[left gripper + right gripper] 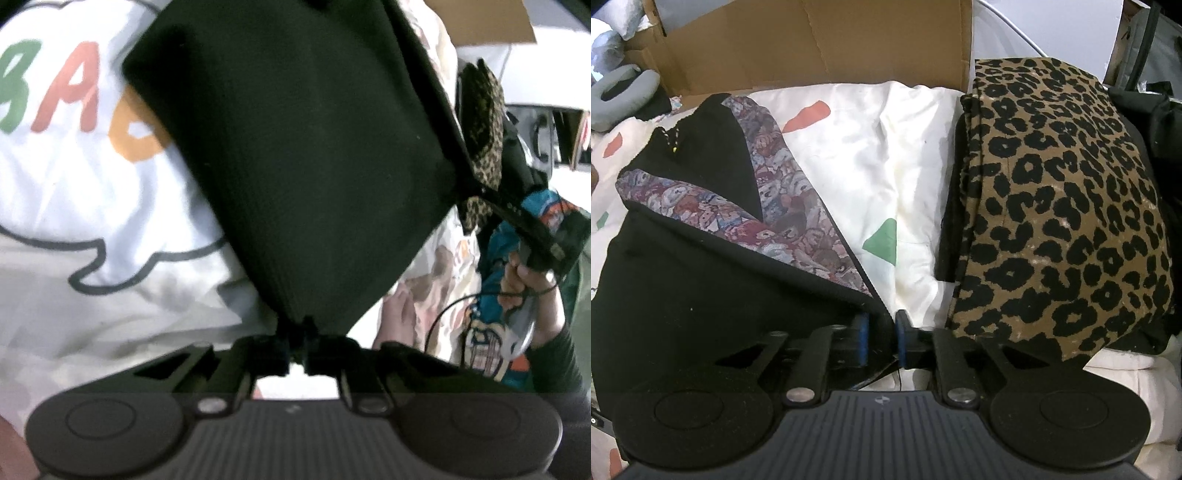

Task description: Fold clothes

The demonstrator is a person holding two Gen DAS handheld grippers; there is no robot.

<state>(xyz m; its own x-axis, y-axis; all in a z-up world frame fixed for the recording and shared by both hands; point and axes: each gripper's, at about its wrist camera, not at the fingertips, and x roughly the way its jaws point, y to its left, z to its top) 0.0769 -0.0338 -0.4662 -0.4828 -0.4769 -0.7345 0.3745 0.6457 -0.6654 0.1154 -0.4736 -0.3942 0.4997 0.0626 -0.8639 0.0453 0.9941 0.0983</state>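
A black garment [295, 147] hangs spread in front of the left wrist camera. My left gripper [297, 350] is shut on its lowest corner. In the right wrist view the same black garment [701, 280] lies folded over, showing a blue and maroon printed side [783, 206]. My right gripper [882, 343] is shut on its edge, which runs between the blue pads [862, 339]. Both views show white bedding with coloured letters and shapes [74, 184] [886, 155] underneath.
A folded leopard-print cloth [1052, 206] lies on a dark pile at the right, close to my right gripper. An open cardboard box [812, 48] stands behind the bedding. A person's hand [524, 273] holds the other gripper at the right of the left wrist view.
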